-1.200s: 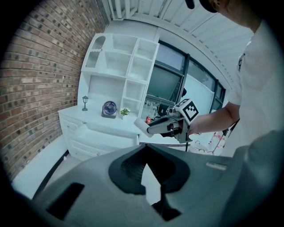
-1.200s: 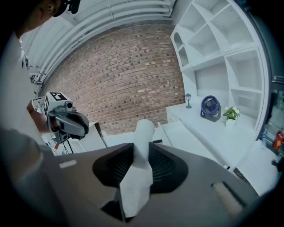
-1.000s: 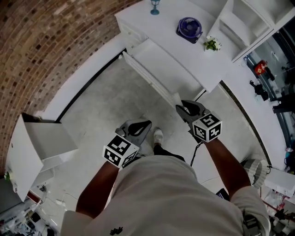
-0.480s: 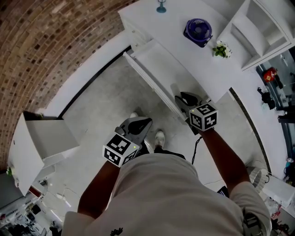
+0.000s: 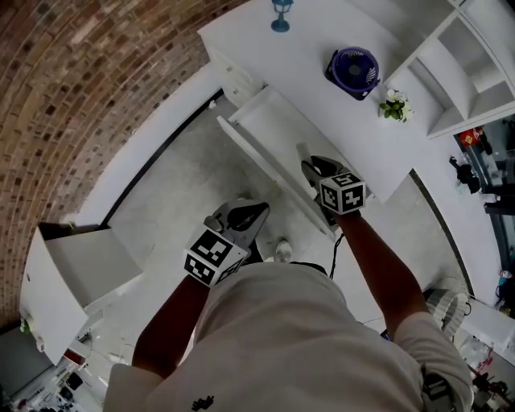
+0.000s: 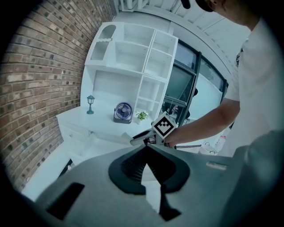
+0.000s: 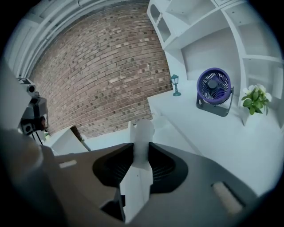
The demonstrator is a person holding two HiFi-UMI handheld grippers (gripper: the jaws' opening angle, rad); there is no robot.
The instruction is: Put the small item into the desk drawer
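Observation:
The white desk (image 5: 310, 56) has its drawer (image 5: 269, 129) pulled out toward me. My right gripper (image 5: 310, 165) hovers over the drawer's front right part, shut on a small white item (image 7: 143, 133) that sticks out past the fingertips. The same item shows as a pale stub (image 5: 302, 153) in the head view. In the right gripper view the right gripper (image 7: 142, 148) points at the drawer (image 7: 171, 133) below. My left gripper (image 5: 256, 211) hangs lower left over the floor, short of the drawer, shut and empty. The left gripper (image 6: 146, 147) faces the desk.
On the desk stand a purple fan (image 5: 355, 69), a small potted plant (image 5: 394, 105) and a blue lantern figure (image 5: 281, 14). A white shelf unit (image 5: 475, 56) rises at the right. A brick wall (image 5: 72, 88) runs at the left, with an open white box (image 5: 76, 265) on the floor.
Both grippers have moved toward the desk. The right one, still holding the white item, has dropped from in front of the drawer to over its front part.

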